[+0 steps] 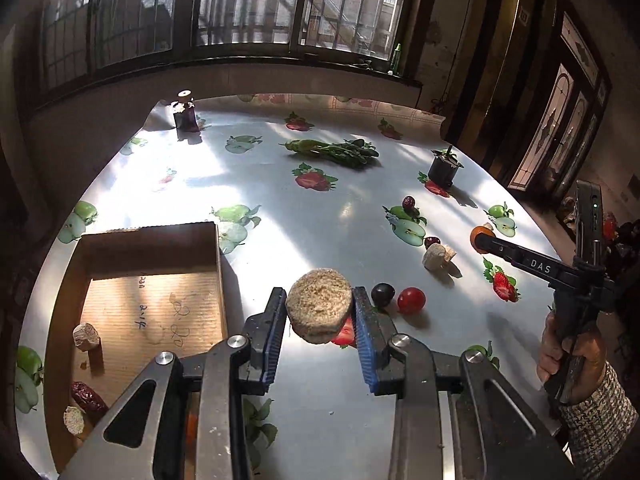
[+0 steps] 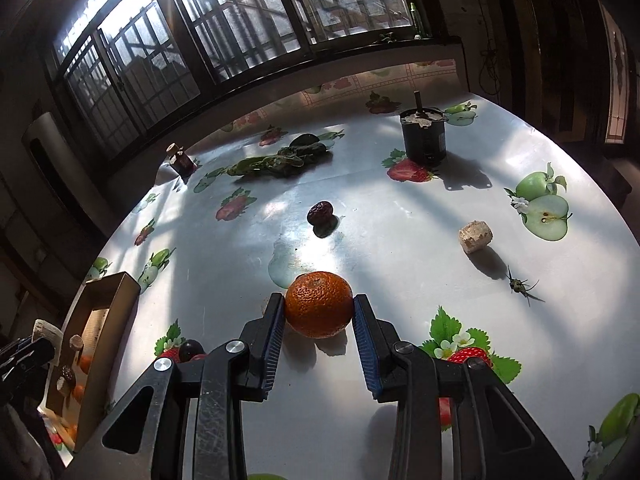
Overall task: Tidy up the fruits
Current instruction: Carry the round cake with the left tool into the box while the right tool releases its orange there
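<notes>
My left gripper [image 1: 320, 312] is shut on a round tan puck-shaped piece [image 1: 319, 304], held above the table just right of the cardboard box [image 1: 150, 244]. The box holds two tan chunks [image 1: 85, 336] and a red date [image 1: 88, 396]. My right gripper [image 2: 319, 314] is shut on an orange mandarin [image 2: 319, 304]; it also shows in the left wrist view [image 1: 480, 240]. A dark grape [image 1: 382, 294], a cherry tomato [image 1: 411, 300], a tan chunk [image 1: 437, 257] and dates [image 1: 409, 204] lie on the table.
A fruit-print tablecloth [image 1: 320, 208] covers the table. Leafy greens [image 1: 336, 151], a small dark jar [image 1: 185, 114] and a black cylinder [image 2: 424, 136] stand toward the back. Another tan chunk [image 2: 475, 236] and a date [image 2: 320, 213] lie ahead of my right gripper.
</notes>
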The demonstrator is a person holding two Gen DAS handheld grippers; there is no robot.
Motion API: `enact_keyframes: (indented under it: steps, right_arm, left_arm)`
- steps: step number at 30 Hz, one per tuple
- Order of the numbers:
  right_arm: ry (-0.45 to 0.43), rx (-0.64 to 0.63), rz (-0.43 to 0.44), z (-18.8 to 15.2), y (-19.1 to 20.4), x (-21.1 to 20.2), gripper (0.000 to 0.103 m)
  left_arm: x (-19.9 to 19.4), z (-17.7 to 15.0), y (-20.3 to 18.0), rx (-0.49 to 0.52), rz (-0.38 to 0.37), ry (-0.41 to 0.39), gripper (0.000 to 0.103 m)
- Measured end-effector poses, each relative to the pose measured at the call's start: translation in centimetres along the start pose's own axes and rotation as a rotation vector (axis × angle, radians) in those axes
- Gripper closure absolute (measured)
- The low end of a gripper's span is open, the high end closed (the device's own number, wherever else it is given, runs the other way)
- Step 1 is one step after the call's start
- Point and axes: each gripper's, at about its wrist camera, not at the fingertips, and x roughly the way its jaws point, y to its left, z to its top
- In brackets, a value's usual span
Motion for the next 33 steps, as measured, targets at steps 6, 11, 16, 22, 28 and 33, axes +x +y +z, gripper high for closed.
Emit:
enact_keyframes:
  steps: [6,11,16,22,28,33]
  right_arm:
    - [0.036,-0.114,0.123,0.3,8.3,0.4,0.066]
    - [0.117,-0.193,0.254,-0.3,16.1,3.2,0.066]
    - [0.209,-0.313,0.317,-2.1,24.1,7.7,0.066]
    - [0.295,-0.387,0.323,-4.3,29.2,12.6,0.065]
    - [0.365,-0.426,0.288,-5.7,30.8,15.8,0.065]
    - [0.369,-0.435,0.277,-6.1,31.0,16.2,0.065]
  left_arm:
    - [-0.1,0.5,8.3,-0.112,0.108,0.026,0.071]
    - [1.3,1.6,14.4,-0.174,0.204,0.058,0.071]
    - [4.1,1.2,18.6,-0.241,0.228,0.134,0.071]
    - [7.0,0.5,20.4,-0.256,0.250,0.218,0.071]
    - [8.5,-0.4,22.2,-0.310,0.241,0.262,0.071]
    - [8.5,-0.4,22.5,-0.327,0.229,0.249,0.071]
